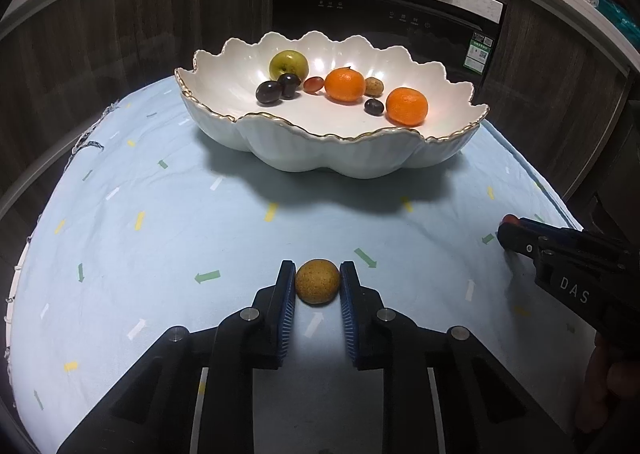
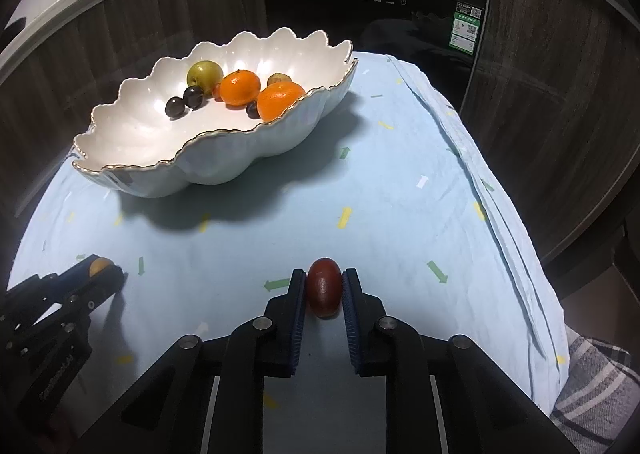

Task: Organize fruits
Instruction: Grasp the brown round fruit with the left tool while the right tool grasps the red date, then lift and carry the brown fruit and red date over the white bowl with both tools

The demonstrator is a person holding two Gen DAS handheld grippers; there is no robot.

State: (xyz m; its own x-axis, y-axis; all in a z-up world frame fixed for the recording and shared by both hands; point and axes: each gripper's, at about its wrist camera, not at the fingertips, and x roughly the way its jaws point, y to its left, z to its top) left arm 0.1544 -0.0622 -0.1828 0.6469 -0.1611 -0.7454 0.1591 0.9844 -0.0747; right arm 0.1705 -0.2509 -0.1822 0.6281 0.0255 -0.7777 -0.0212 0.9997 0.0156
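Observation:
My left gripper (image 1: 317, 274) is shut on a small round tan fruit (image 1: 317, 281) low over the pale blue cloth. My right gripper (image 2: 324, 280) is shut on a dark red oval fruit (image 2: 324, 288), also near the cloth. Each gripper shows in the other's view: the right gripper (image 1: 505, 225) at the far right edge, the left gripper (image 2: 102, 268) at the lower left with the tan fruit (image 2: 98, 266) peeking out. Behind stands a white scalloped bowl (image 1: 320, 152) holding two oranges (image 1: 344, 84), a green fruit (image 1: 288, 64), several dark grapes and a small tan fruit.
The blue cloth (image 1: 160, 222) with small arrow marks covers the table, folded along its right edge (image 2: 480, 190). A dark built-in appliance (image 2: 376, 6) and wood cabinet fronts stand behind the table. A striped fabric (image 2: 596, 386) lies at the lower right.

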